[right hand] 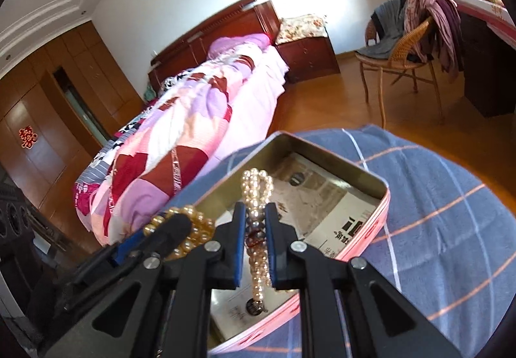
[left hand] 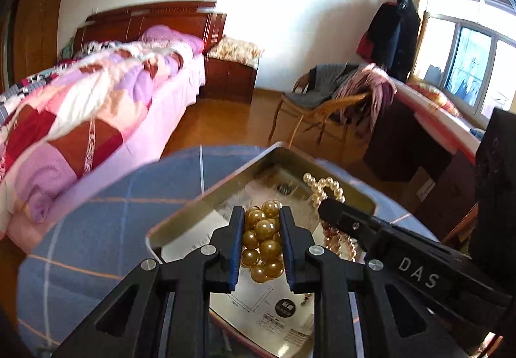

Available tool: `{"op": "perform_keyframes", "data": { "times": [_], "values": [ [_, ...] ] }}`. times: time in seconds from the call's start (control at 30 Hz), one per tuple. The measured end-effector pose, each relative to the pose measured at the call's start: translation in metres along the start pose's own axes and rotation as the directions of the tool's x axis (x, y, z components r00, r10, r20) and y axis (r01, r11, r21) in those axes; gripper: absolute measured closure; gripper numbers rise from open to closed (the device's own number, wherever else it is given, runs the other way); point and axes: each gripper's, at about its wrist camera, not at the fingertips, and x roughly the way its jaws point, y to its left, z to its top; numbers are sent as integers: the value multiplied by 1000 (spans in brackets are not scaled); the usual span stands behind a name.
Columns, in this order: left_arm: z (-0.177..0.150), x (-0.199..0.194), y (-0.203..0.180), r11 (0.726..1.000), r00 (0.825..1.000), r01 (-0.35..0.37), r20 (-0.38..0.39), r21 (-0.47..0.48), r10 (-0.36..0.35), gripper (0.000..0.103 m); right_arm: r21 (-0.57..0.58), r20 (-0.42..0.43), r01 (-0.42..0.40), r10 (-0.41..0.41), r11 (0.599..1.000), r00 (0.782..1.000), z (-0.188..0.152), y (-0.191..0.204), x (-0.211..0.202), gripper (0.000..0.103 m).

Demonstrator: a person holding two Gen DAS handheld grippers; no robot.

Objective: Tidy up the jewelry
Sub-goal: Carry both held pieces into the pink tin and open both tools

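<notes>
An open metal tin (left hand: 206,193) (right hand: 385,196) with pink outer walls stands on a blue checked cloth. My left gripper (left hand: 260,213) is shut on a gold bead bracelet (left hand: 262,242) and holds it over the tin. My right gripper (right hand: 256,208) is shut on a cream pearl bracelet (right hand: 258,187), also over the tin; its loop sticks out past the fingertips. The pearl bracelet shows in the left wrist view (left hand: 324,185) beyond the right gripper's finger (left hand: 335,213). The gold bracelet shows in the right wrist view (right hand: 196,225) beside the left gripper's finger (right hand: 167,229).
Printed paper (right hand: 348,222) lines the tin's bottom, with a small dark item (left hand: 285,188) near its far corner. The round table under the blue checked cloth (left hand: 106,229) stands by a bed (left hand: 96,100). A wicker chair (left hand: 322,106) with clothes stands beyond.
</notes>
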Motion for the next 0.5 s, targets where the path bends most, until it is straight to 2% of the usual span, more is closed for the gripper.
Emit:
{"op": "perform_keyframes", "data": {
  "times": [0.27,0.33,0.37,0.4,0.43,0.5],
  "values": [
    [-8,23,-2,998,995,-52,-83,18,53,81,-22,-24,35,-36,999,999,-5,-5,13,87],
    [-7,23,-2,997,994,-75,-83,3,75,80,-23,-21,20,-20,1000,1000,-3,-4,10,73],
    [-5,21,-2,996,993,-84,-79,-1,83,77,-20,-8,8,-8,1000,1000,-3,-2,7,52],
    [-4,17,-3,996,993,-89,-77,-2,89,67,-18,15,7,-7,1000,1000,-2,0,3,34],
    [-3,11,-4,996,993,-95,-72,-2,94,57,-17,51,19,-18,1000,999,-1,1,-6,32],
    [0,0,-5,994,993,-107,-47,1,107,50,-18,81,45,-43,999,996,3,4,-18,32]
  ]
}}
